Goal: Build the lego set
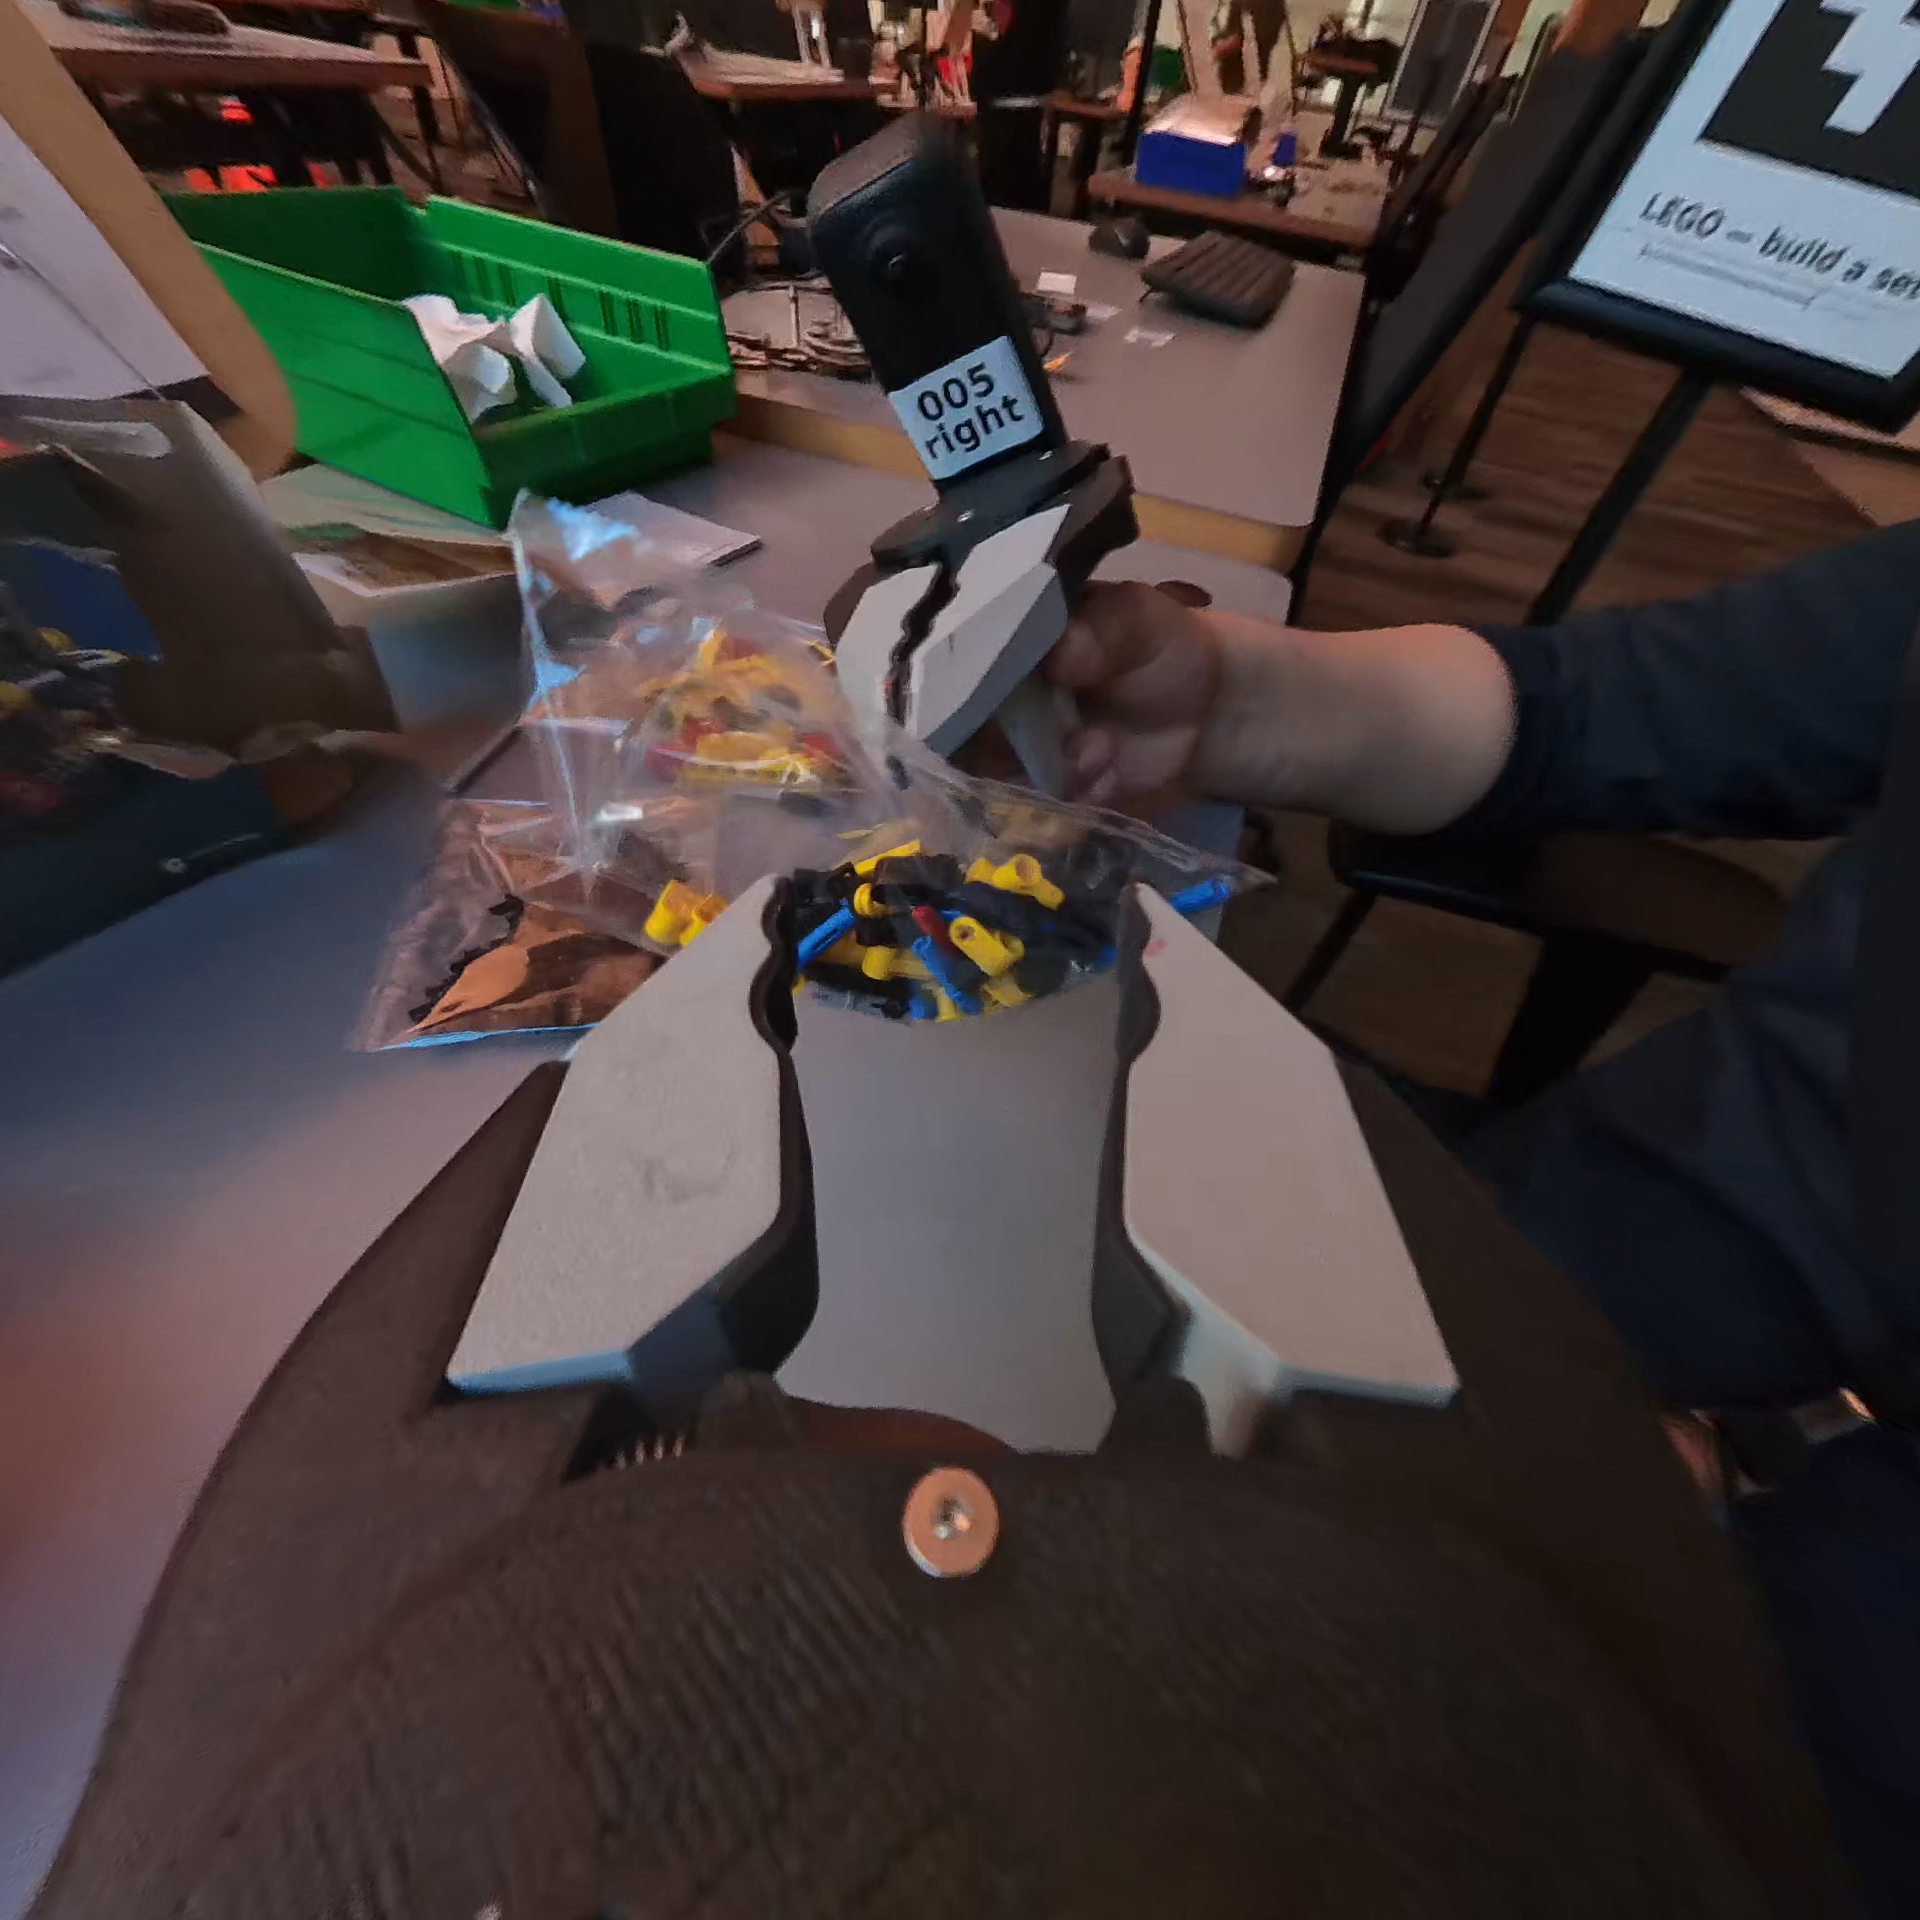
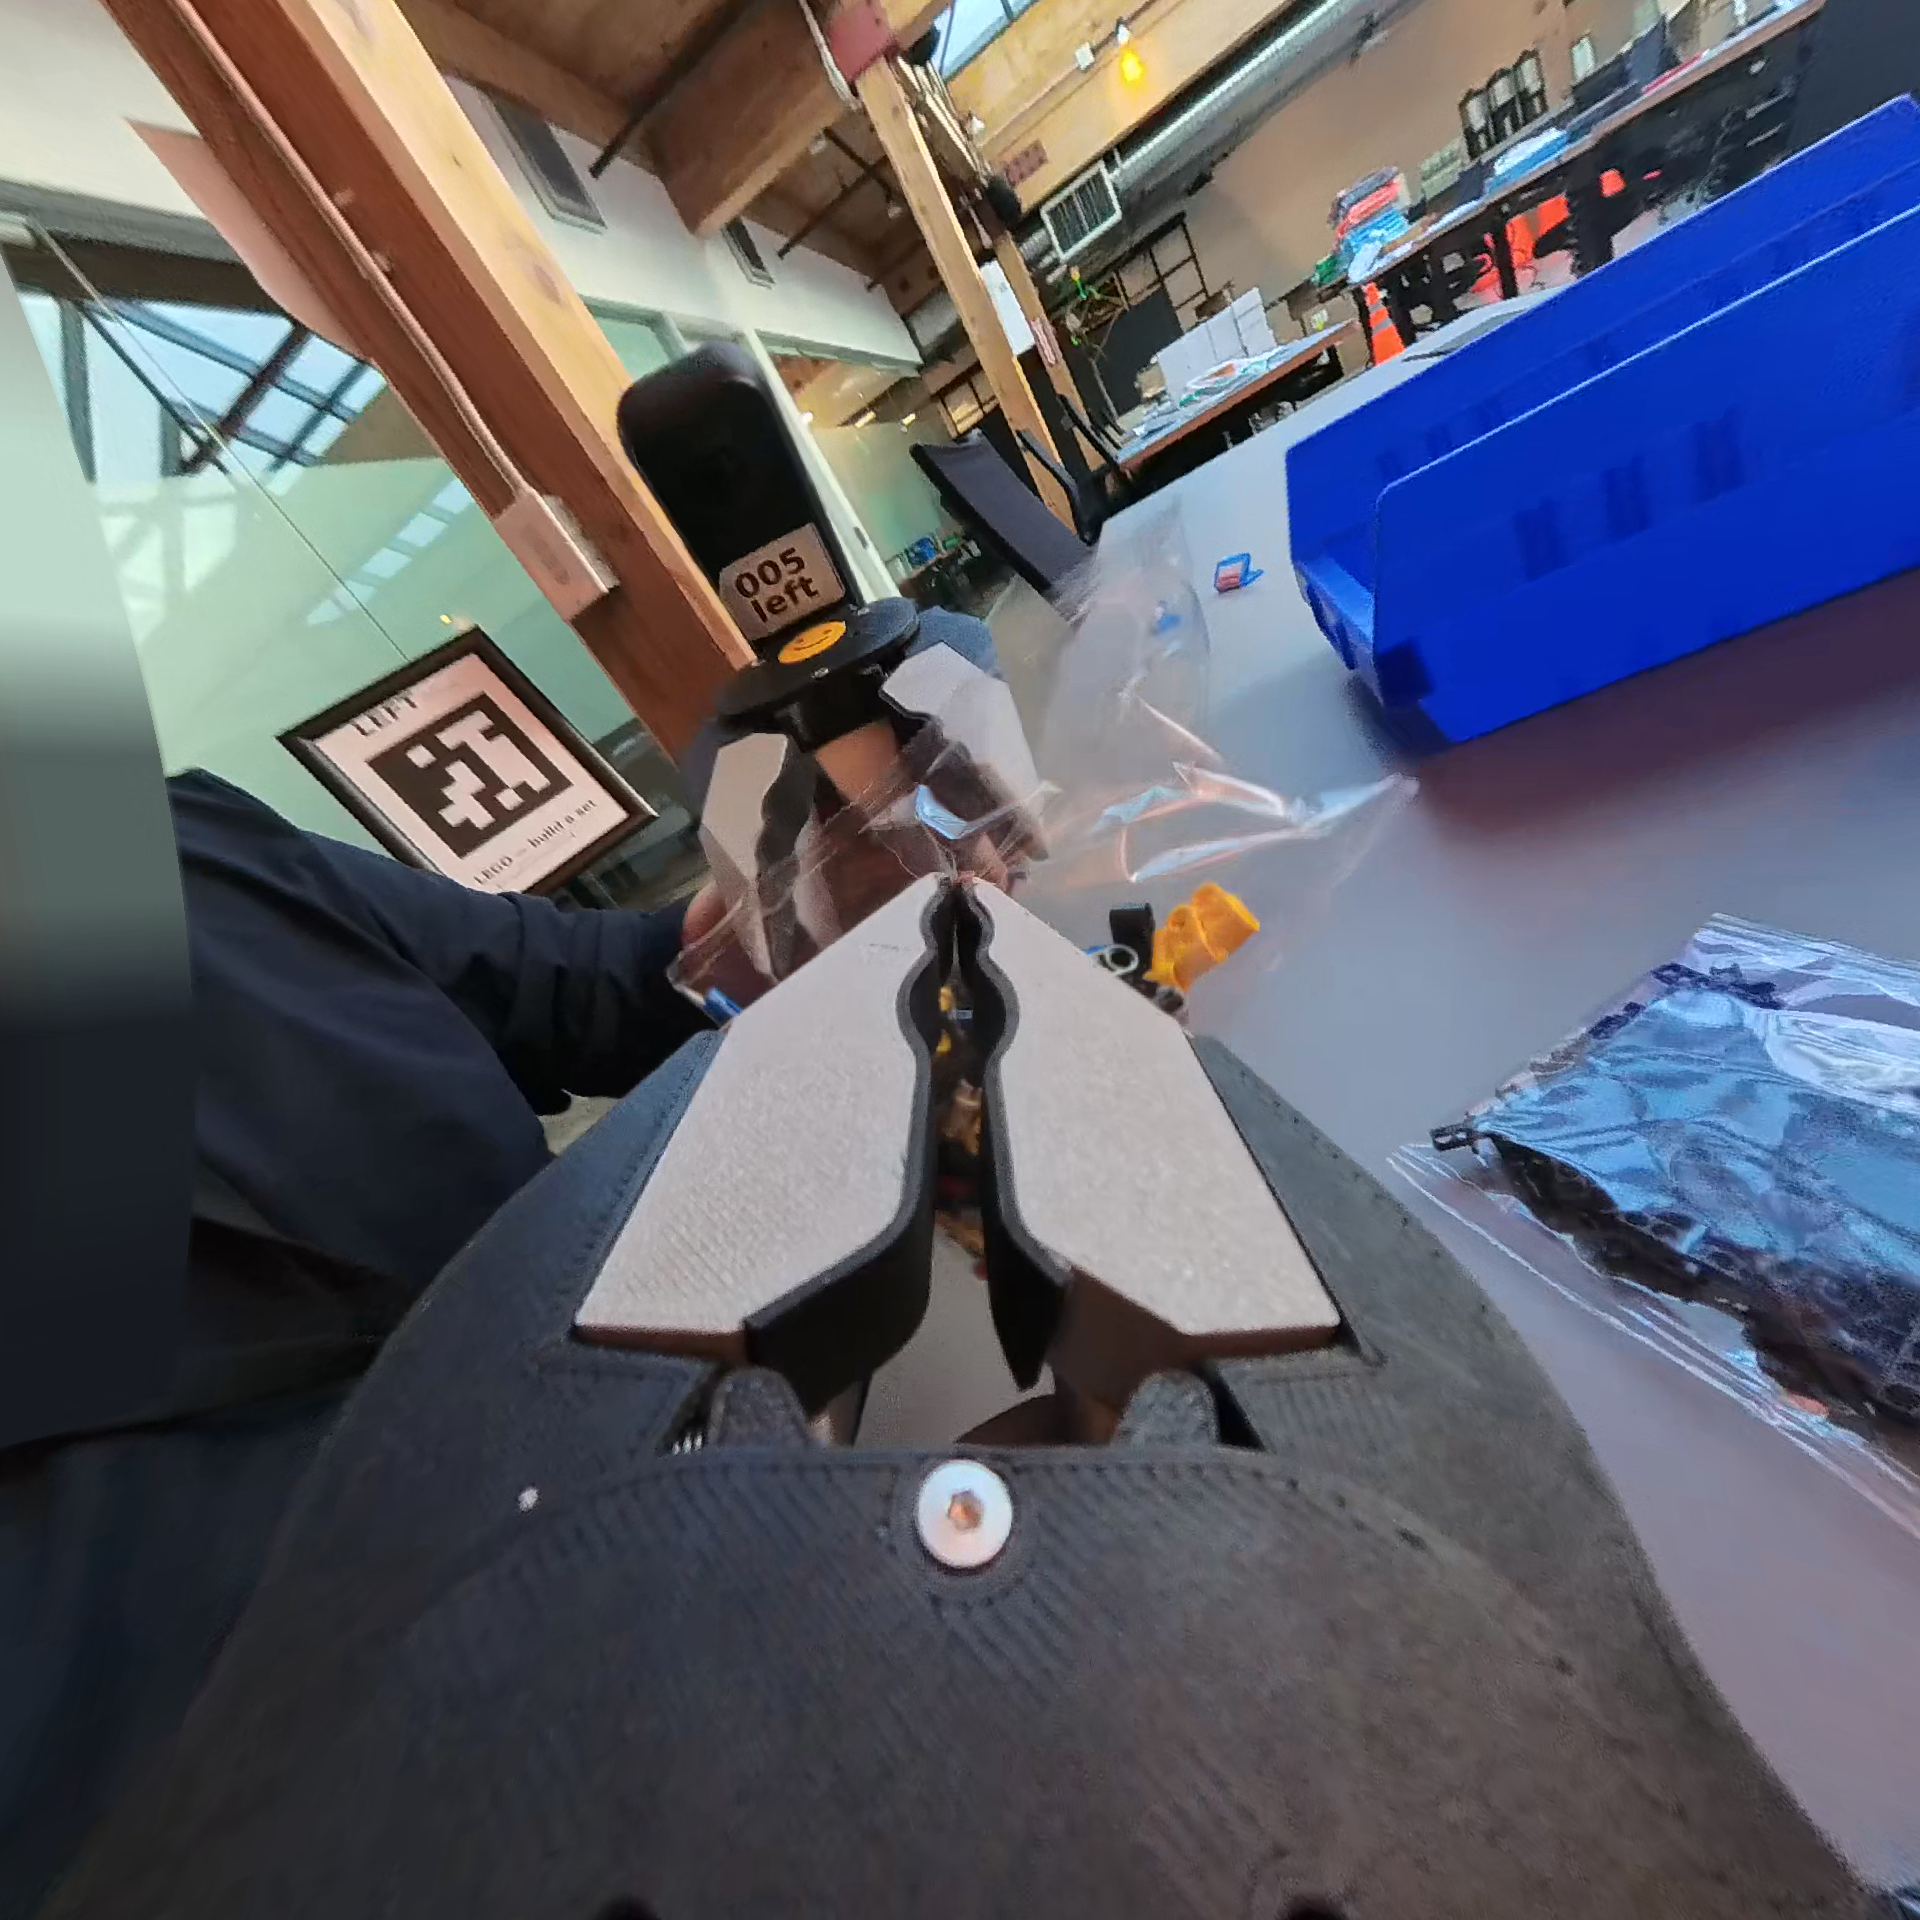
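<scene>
A clear bag of small yellow, blue, black and red lego pieces [image 1: 966, 940] is held up over the grey table [image 1: 208, 1091]. My right gripper [image 1: 900, 717] is shut on the bag's top edge and pinches the plastic. In the right wrist view its tips [image 2: 951, 891] meet on the clear film [image 2: 873, 831]. My left gripper [image 1: 956, 902] is open, with a finger on each side of the bag's lower part. It also shows in the right wrist view [image 2: 831, 821], behind the plastic, open.
A green bin [image 1: 582, 436] with white paper stands at the back left. A bag of yellow and red pieces [image 1: 727, 727], a bag of dark pieces [image 1: 520, 945] and a box [image 1: 125, 665] lie nearby. The right wrist view shows a blue bin [image 2: 1610, 499], a dark bag [image 2: 1714, 1143] and loose pieces [image 2: 1205, 930]. The grippers are tip to tip, or close to it.
</scene>
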A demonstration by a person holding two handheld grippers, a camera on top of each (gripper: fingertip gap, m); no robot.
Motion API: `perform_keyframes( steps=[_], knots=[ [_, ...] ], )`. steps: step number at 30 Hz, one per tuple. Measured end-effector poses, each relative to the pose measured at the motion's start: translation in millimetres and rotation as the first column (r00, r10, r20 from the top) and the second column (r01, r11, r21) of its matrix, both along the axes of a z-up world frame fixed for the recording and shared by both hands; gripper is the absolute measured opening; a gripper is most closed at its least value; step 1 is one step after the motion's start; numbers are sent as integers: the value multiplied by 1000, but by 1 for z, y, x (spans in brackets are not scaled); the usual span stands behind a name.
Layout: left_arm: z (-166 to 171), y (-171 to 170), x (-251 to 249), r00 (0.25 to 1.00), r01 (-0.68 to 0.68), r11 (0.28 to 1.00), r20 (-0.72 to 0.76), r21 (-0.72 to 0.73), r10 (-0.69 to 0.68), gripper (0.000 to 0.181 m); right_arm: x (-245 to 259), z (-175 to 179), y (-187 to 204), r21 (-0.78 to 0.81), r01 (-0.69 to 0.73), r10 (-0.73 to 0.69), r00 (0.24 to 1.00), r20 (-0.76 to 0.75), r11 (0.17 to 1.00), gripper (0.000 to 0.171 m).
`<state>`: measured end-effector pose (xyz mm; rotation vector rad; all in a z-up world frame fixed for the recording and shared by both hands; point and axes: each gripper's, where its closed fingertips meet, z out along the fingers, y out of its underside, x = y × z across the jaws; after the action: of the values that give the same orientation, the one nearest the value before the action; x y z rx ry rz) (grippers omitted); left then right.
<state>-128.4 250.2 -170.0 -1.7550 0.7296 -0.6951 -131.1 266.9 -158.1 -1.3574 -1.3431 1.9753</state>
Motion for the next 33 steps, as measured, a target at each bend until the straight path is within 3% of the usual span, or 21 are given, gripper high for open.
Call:
perform_keyframes(
  steps=[5, 11, 14, 18, 26, 30, 33],
  knots=[
    [4, 4, 9, 1000, -21, 997, 23, 74, 19, 34, -4, -2, -14, -57, -52, 52, 999, 6, 997, 0],
    [6, 6, 14, 996, -51, 981, -68, 189, 65, 21, -3, -2, -19, -89, -80, 81, 997, 6, 993, 0],
    [1, 8, 10, 983, -66, 975, -152, 212, 99, 13, -4, -5, -20, -31, -66, 67, 997, 24, 997, 0],
    [3, 6, 10, 987, -46, 978, -142, 204, 77, 10, -1, -3, -18, -2, -68, 68, 998, 14, 998, 0],
    [-3, 8, 1, 942, -53, 961, -307, 273, 139, 2, 1, 0, -13, -26, -68, 69, 998, 6, 997, 0],
    [6, 11, -13, 943, -110, 954, -273, 279, 189, 0, 2, 4, 1, 37, 24, -23, 1000, -17, 999, 0],
    [6, 12, -14, 948, -118, 955, -255, 270, 190, 0, 5, 6, -3, 46, -9, 10, 1000, -21, 999, 0]
  ],
)
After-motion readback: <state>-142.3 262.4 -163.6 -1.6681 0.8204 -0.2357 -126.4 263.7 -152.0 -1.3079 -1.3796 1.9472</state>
